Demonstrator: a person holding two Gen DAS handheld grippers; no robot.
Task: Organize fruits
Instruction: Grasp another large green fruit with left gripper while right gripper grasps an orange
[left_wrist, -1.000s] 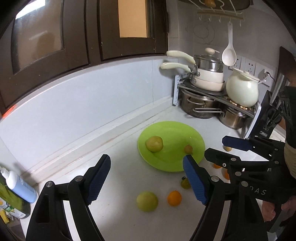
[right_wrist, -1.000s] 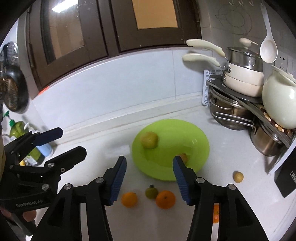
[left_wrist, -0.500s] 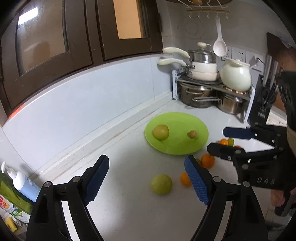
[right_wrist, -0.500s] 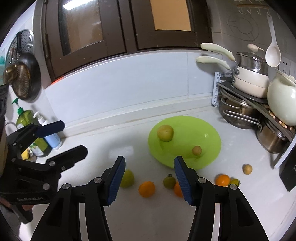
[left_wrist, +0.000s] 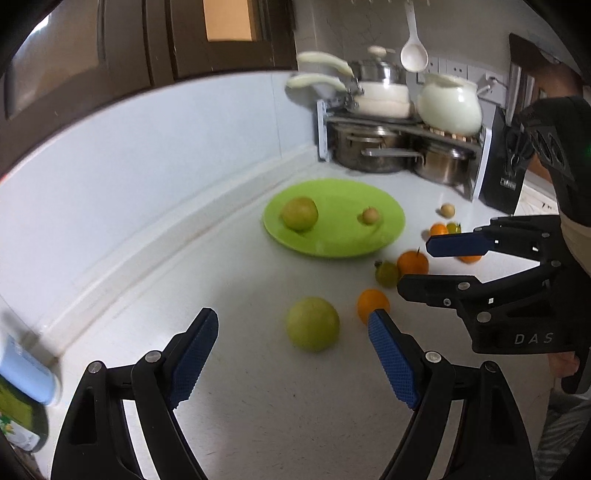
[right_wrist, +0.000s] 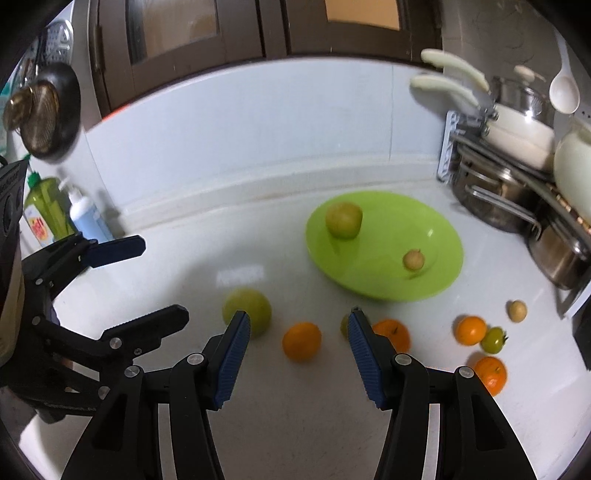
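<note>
While both my claws hang wide open and empty over the white surface (right_wrist: 295, 424), my left claw (left_wrist: 291, 336) faces a green apple (left_wrist: 313, 328). My right claw (right_wrist: 295, 332) frames an orange (right_wrist: 301, 340); its right finger (right_wrist: 364, 354) half hides a small greenish fruit. The green plate (right_wrist: 436, 229) holds two blurred fruits.

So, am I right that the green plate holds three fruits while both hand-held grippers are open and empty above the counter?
Not quite: the green plate holds two fruits, a large yellow-green fruit and a small tan fruit, as the right wrist view shows. The left hand-held gripper and the right hand-held gripper are indeed open and empty.
</note>
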